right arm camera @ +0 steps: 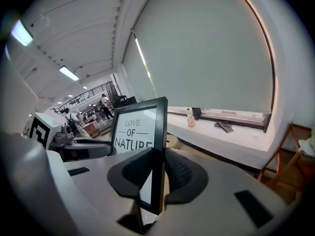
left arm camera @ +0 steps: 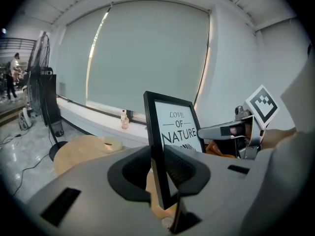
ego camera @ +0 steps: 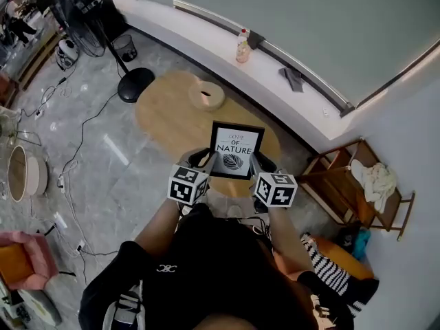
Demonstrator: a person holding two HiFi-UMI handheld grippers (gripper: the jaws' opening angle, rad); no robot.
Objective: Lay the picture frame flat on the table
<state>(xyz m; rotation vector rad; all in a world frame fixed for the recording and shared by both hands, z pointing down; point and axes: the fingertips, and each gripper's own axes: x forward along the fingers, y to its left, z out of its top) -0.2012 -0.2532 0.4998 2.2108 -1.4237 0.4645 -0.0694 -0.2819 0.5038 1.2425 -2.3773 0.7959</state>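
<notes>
Over the near end of the oval table (ego camera: 165, 112), a smooth slab of pale wood on a grey marbled floor (ego camera: 130, 184), the picture frame (ego camera: 236, 150) stands upright between the two tools, its face turned to the person. It is a portrait-format rectangle with a thin matt black moulding round a white print that reads LOVE OF NATURE above a dark leaf drawing. Whether its lower edge touches the tabletop I cannot tell.

The left tool (ego camera: 208, 161) is clenched on the frame's left side rail and the right tool (ego camera: 257, 163) on its right side rail. Each grips low down, with ribbed dark pads against front and back.

Only the head view shows the whole print and both marker cubes from above. The left gripper view adds the frame's narrow outer edge, the pale blind (left arm camera: 147, 58) behind it, and the other tool across the print. The right gripper view shows the opposite edge and, far off, people in a lit room.

Along the white window ledge (ego camera: 206, 36) stand a small clear bottle (ego camera: 242, 47) and a crumpled grey cloth (ego camera: 292, 79). On the table's far half lies a pale ring-shaped object (ego camera: 207, 96).
</notes>
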